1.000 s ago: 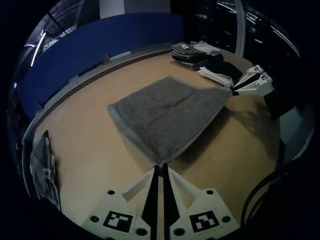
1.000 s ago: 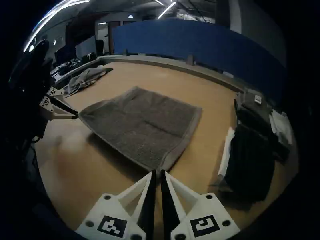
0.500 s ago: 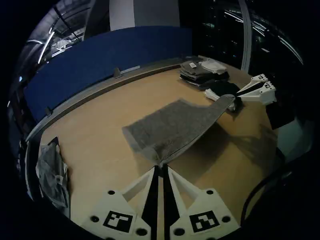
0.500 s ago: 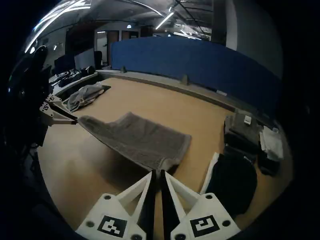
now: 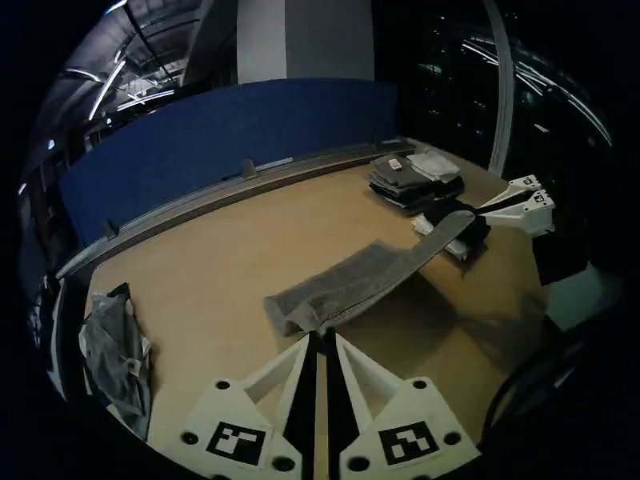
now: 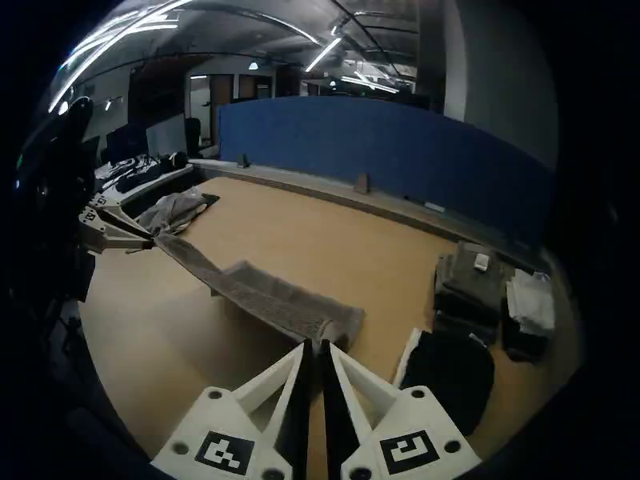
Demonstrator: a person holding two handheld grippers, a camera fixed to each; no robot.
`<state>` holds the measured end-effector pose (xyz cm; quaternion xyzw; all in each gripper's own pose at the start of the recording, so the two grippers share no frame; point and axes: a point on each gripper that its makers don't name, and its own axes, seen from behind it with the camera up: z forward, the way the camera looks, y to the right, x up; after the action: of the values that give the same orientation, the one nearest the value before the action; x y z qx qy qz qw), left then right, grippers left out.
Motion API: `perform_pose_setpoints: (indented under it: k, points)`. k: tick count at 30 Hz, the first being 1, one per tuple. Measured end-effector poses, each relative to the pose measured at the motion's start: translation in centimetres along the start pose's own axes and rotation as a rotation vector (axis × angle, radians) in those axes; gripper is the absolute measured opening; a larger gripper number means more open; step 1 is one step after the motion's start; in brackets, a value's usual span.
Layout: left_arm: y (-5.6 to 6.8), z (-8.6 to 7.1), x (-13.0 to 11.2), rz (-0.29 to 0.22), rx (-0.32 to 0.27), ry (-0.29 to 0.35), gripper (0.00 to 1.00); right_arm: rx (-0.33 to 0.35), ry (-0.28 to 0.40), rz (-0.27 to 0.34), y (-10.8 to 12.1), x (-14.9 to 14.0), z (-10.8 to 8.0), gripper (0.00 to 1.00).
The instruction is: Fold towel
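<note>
A grey towel (image 5: 364, 280) hangs stretched between my two grippers above the wooden table (image 5: 216, 248); its far part still rests on the tabletop. My left gripper (image 5: 322, 334) is shut on one near corner, and my right gripper (image 6: 315, 344) is shut on the other. In the right gripper view the towel (image 6: 264, 298) sags in a band from the left gripper (image 6: 148, 238) to my own fingertips. In the left gripper view the right gripper (image 5: 482, 214) holds the far end.
A stack of folded dark and white cloths (image 5: 416, 180) sits at the table's far right, seen also as a pile (image 6: 480, 296) in the right gripper view. A crumpled grey cloth (image 5: 116, 348) lies at the left edge. A blue partition (image 5: 224, 136) backs the table.
Both grippers have lifted the towel's near edge upward; the towel went from lying flat to hanging as a narrow raised band.
</note>
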<state>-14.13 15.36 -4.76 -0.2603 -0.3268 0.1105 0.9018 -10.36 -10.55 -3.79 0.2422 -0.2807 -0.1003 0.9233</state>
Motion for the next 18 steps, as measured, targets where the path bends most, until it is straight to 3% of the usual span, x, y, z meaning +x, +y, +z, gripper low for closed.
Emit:
perform_pose_setpoints:
  k: [18]
  points:
    - [0.6,-1.4,1.4,-0.016,0.002,0.025,0.07,-0.001,0.021,0.011,0.0,1.1,-1.2,0.08]
